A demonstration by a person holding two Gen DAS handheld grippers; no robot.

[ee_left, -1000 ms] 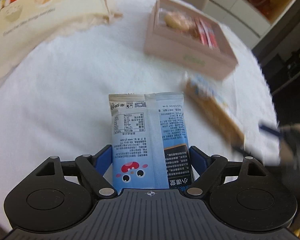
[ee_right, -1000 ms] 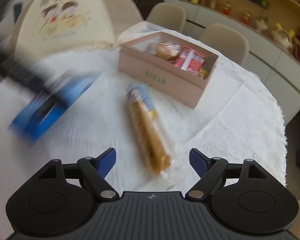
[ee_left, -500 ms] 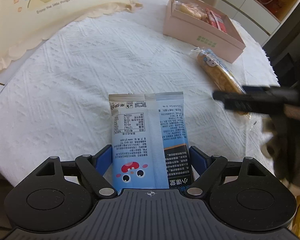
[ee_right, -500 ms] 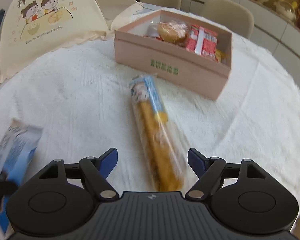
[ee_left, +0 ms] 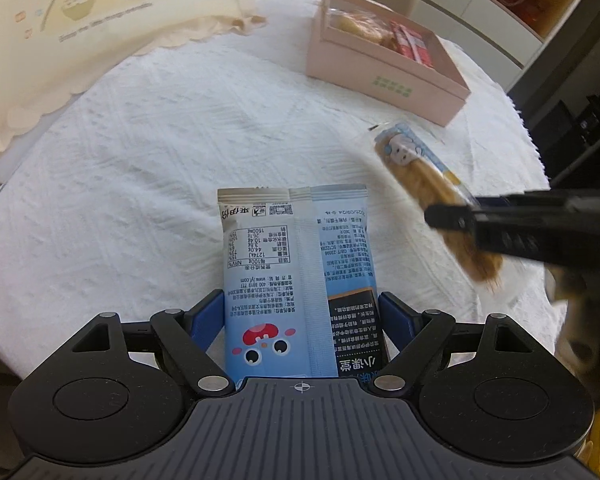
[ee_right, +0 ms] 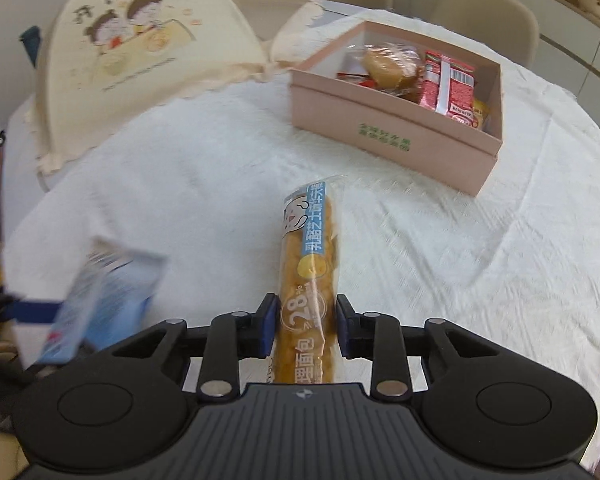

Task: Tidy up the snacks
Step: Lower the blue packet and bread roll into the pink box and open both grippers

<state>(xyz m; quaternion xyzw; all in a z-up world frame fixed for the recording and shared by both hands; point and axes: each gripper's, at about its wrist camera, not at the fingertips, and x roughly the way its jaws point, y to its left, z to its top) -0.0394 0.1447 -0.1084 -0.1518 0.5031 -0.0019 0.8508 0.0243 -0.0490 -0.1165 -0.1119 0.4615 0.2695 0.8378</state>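
Right wrist view, bottom centre: the right tool (ee_right: pixel 306 326) is closed to a narrow gap on the near end of a long wrapped bread stick (ee_right: pixel 310 264), its blue pads pressing both sides of the wrapper. The jaws have just been closing; half a second earlier they stood wide with the stick lying loose between them on the cloth. The stick now runs straight up the frame from the tool, where earlier it lay slanted.

Left wrist view, bottom centre: the left tool (ee_left: pixel 302 320) stands fairly wide but gripped on a blue snack packet (ee_left: pixel 296 276), printed back facing the camera, pads (ee_left: pixel 208 314) against its two edges. This grip matches both earlier frames. In the right wrist view the same packet appears blurred at lower left.

Left wrist view, right edge: the right tool shows as a dark bar across the bread stick; earlier it crossed the stick similarly, though the stick lay flat then and its far end now looks raised off the cloth.

Middle ground: the round table (ee_right: pixel 204 184) under a white textured cloth.

Far, upper right in both views: an open pink box (ee_right: pixel 384 136) resting on the cloth, holding a wrapped bun and red packets. Far, upper left: a cream food cover (ee_right: pixel 132 36) with a cartoon print.
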